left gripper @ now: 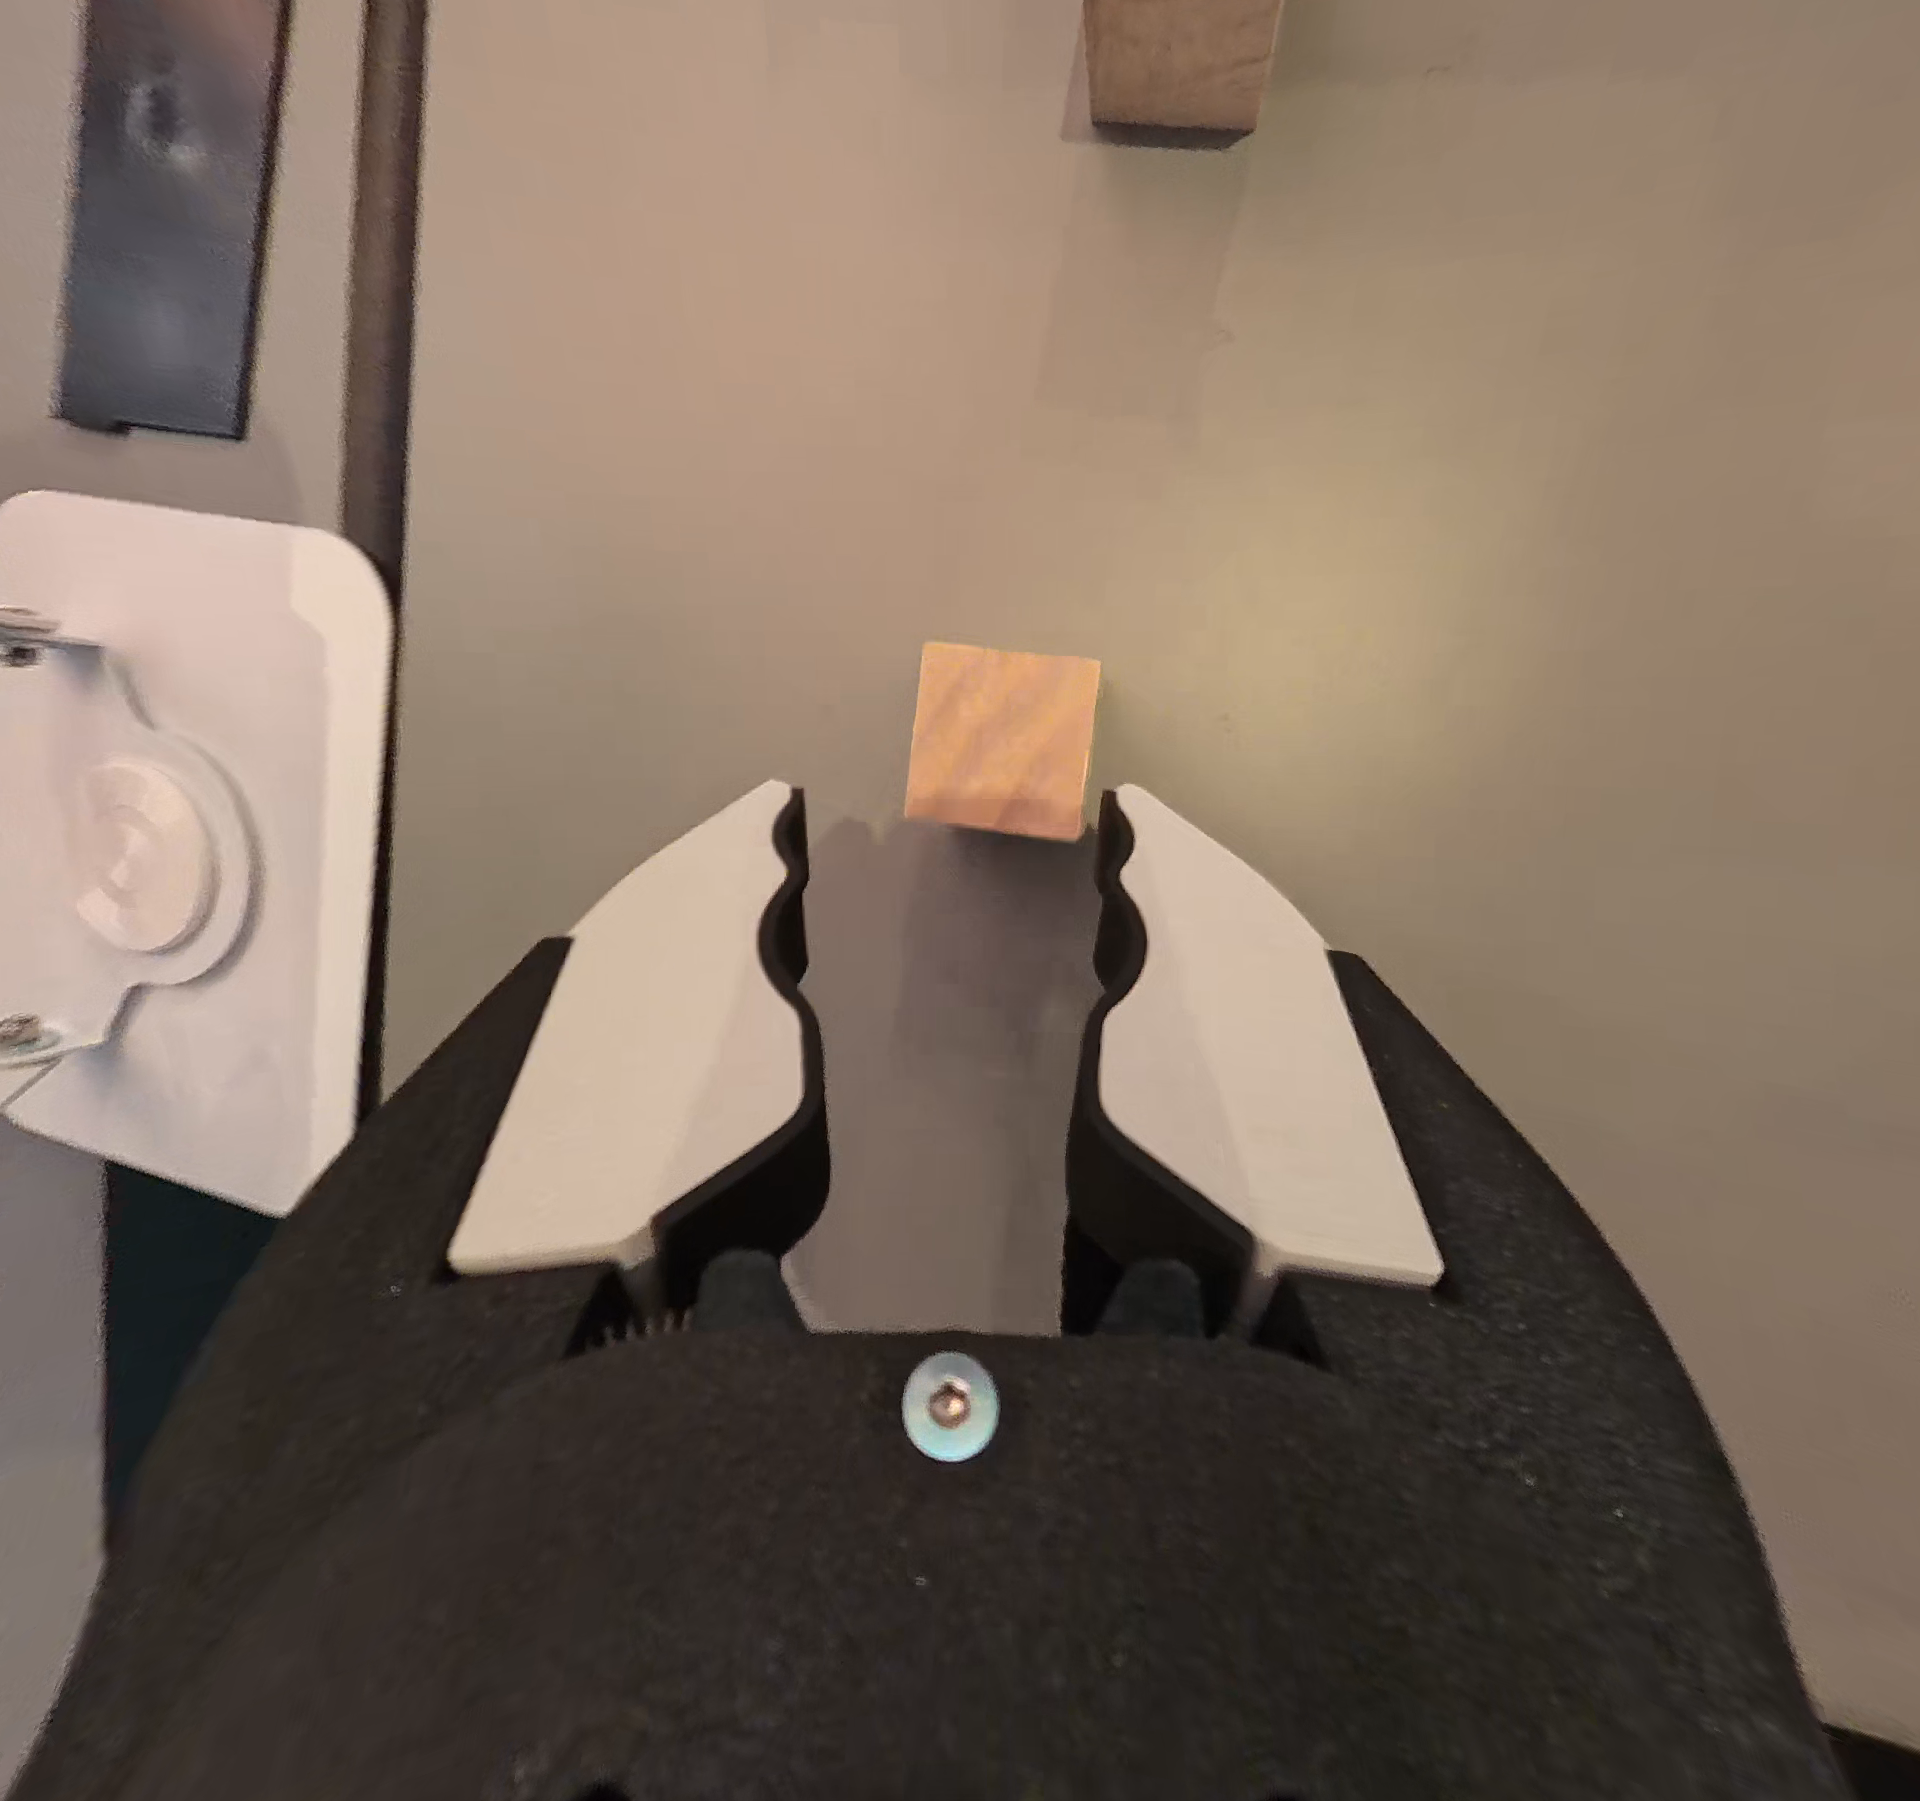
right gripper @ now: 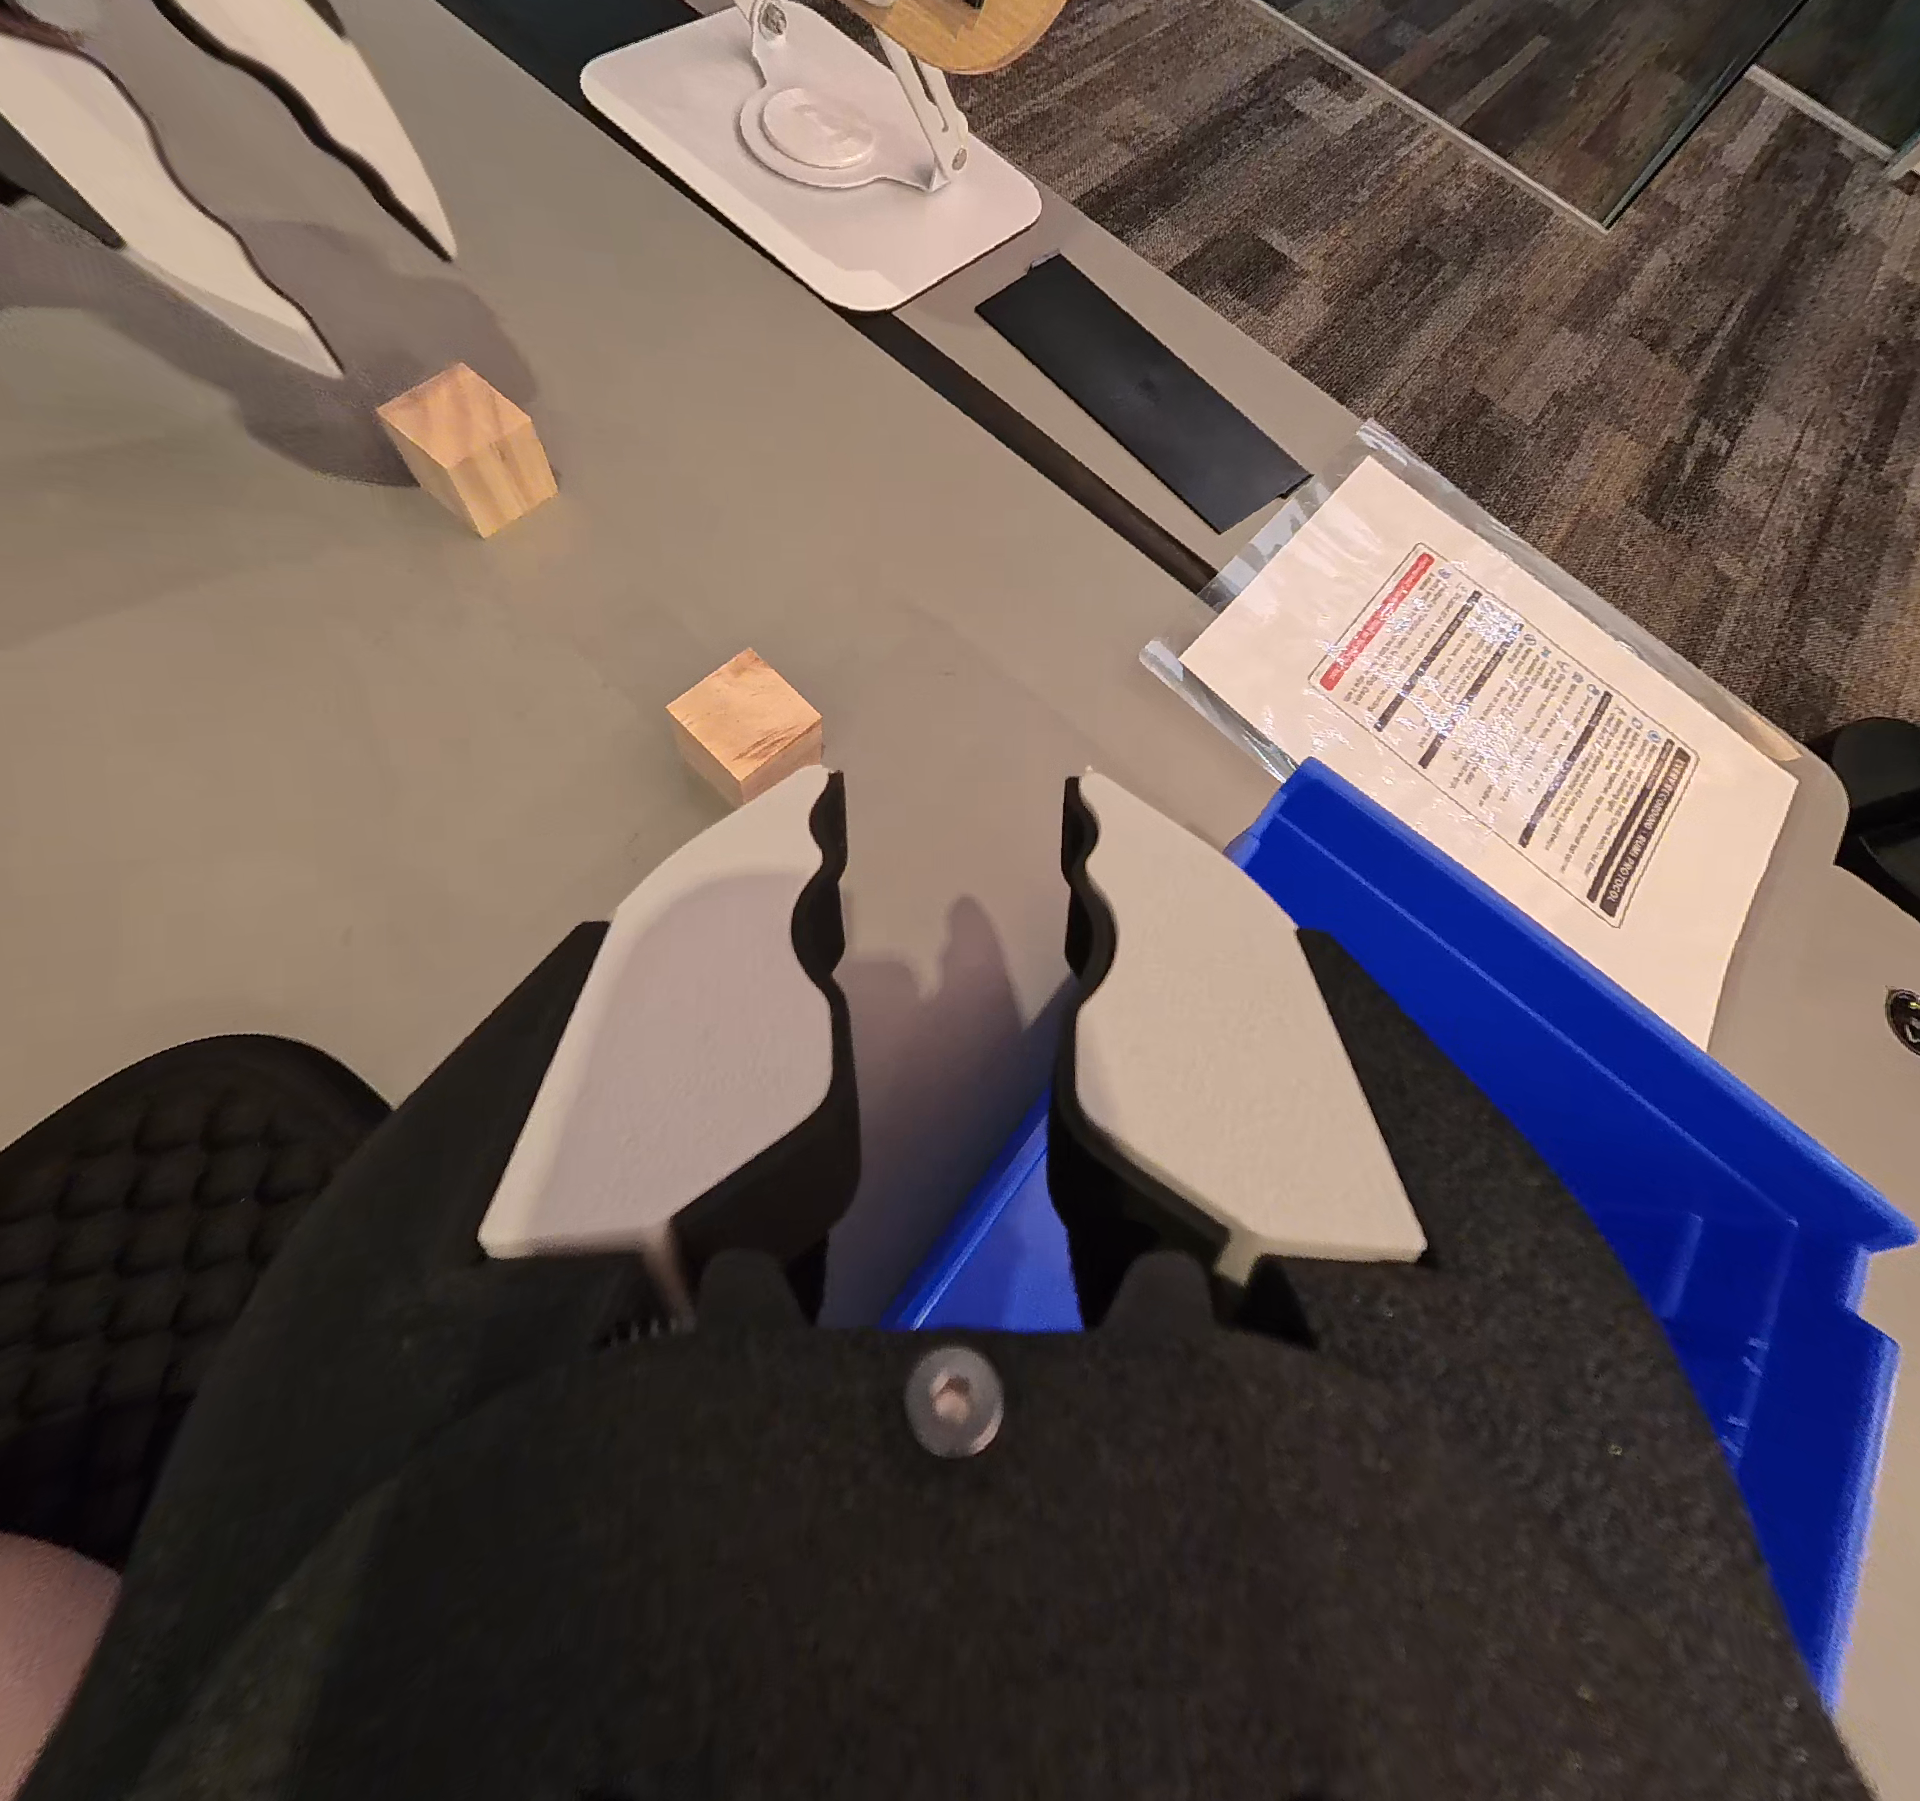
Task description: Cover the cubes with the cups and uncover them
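Both grippers were empty. Left gripper [left gripper: 951, 795] had its fingers spread, nothing between them, hovering over the grey table [left gripper: 1455, 608]. Right gripper [right gripper: 954, 785] also spread, nothing pinched.

Two wooden cubes sat bare on the table, well apart from each other. In the left wrist view the near cube [left gripper: 1003, 738] was at 12 o'clock off the fingertips, just beyond them and slightly toward the right finger; the far cube [left gripper: 1184, 6] was at 1 o'clock, cut by the top edge. In the right wrist view the far cube showed at 11 o'clock just beside the right gripper's left fingertip, the near cube at 10 o'clock under the left gripper. No cup in either view, so I could not tell where the cups were. Cubes uncovered; could not tell which half of the task this was.

Blue bin [right gripper: 1558, 1076] lay at 4 o'clock under the right gripper, its inside mostly hidden. White stand [right gripper: 831, 182] at 12 o'clock, bagged printed sheet [right gripper: 1486, 733] at 2 o'clock.

Risks, judged:
- Left fingertips low beside the near cube; any forward drift would likely nudge it off its spot.
- Right gripper's left finger close to its cube; a sideways swing could knock it.
- Cubes look light and loose, so a cup rim landing off-centre would push or tip one instead of covering it.
- Right gripper reaching into the bin could catch the bin wall.
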Action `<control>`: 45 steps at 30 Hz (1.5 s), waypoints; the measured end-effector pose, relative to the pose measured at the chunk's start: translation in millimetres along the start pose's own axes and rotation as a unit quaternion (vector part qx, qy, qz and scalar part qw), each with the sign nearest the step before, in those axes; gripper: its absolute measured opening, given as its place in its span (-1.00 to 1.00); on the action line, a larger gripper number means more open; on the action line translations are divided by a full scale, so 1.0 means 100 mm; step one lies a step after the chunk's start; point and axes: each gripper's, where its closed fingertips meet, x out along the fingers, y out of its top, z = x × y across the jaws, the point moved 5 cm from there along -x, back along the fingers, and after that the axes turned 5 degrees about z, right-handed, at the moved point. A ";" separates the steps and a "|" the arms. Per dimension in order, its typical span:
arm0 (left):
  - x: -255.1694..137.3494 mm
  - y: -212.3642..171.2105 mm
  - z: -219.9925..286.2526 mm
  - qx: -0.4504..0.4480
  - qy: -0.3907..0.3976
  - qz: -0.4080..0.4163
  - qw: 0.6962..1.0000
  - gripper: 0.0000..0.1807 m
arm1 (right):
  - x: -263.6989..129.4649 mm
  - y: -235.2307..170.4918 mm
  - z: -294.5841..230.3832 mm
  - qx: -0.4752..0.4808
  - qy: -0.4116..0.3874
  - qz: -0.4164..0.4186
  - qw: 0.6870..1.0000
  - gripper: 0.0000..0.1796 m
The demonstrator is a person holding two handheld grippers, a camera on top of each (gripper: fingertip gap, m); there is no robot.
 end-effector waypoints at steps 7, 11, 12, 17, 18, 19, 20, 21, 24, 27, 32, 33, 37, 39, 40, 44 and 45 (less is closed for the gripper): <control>-0.96 -0.08 0.18 -0.068 0.054 0.088 0.992 -0.46 | 0.02 0.00 -0.02 -0.002 0.006 -0.002 1.000 -0.56; -1.91 -0.47 0.11 -0.158 0.166 0.122 0.966 -0.41 | 0.02 0.00 -0.02 0.000 0.007 -0.001 1.000 -0.56; -2.17 -0.62 0.08 -0.186 0.198 0.131 0.953 -0.41 | 0.02 0.00 -0.01 0.001 0.007 -0.002 1.000 -0.56; -3.23 -1.62 0.13 -0.320 0.311 0.135 0.885 -0.62 | 0.04 -0.02 -0.01 0.002 0.009 -0.005 1.000 -0.56; -3.33 -1.84 0.19 -0.353 0.314 0.131 0.871 -0.65 | 0.04 -0.02 -0.02 0.002 0.010 -0.007 1.000 -0.56; -3.39 -2.07 0.26 -0.391 0.310 0.124 0.858 -0.62 | 0.04 -0.03 -0.02 0.003 0.010 -0.008 1.000 -0.56; -3.41 -2.29 0.34 -0.431 0.300 0.113 0.843 -0.61 | 0.05 -0.03 -0.02 0.004 0.011 -0.009 1.000 -0.56; -3.41 -2.52 0.41 -0.471 0.289 0.098 0.828 -0.57 | 0.05 -0.05 -0.01 0.005 0.011 -0.010 1.000 -0.56; -3.28 -3.13 0.61 -0.569 0.276 0.057 0.773 -0.46 | 0.05 -0.08 0.01 0.013 0.010 -0.017 1.000 -0.56; -3.05 -3.52 0.74 -0.621 0.277 0.052 0.731 -0.47 | 0.05 -0.09 0.00 0.015 0.010 -0.020 1.000 -0.56; -2.63 -3.76 0.86 -0.652 0.241 -0.009 0.718 -0.44 | 0.07 -0.11 -0.03 0.014 0.012 -0.029 0.999 -0.56; -2.57 -3.75 0.87 -0.653 0.237 -0.015 0.719 -0.44 | 0.07 -0.11 -0.03 0.013 0.012 -0.031 0.999 -0.56; -2.43 -3.73 0.81 -0.640 0.252 -0.052 0.724 -0.47 | 0.08 -0.12 -0.02 0.014 0.010 -0.036 0.999 -0.56; -2.36 -3.75 0.81 -0.633 0.255 -0.084 0.726 -0.44 | 0.09 -0.12 -0.03 0.013 0.012 -0.038 0.999 -0.56; -2.32 -3.75 0.80 -0.630 0.255 -0.098 0.727 -0.44 | 0.09 -0.12 -0.03 0.013 0.012 -0.038 0.999 -0.56; -2.20 -3.82 0.79 -0.618 0.256 -0.144 0.729 -0.46 | 0.09 -0.13 -0.03 0.014 0.016 -0.040 0.999 -0.56; -2.18 -3.85 0.79 -0.612 0.259 -0.157 0.730 -0.49 | 0.10 -0.13 -0.03 0.014 0.016 -0.041 0.999 -0.56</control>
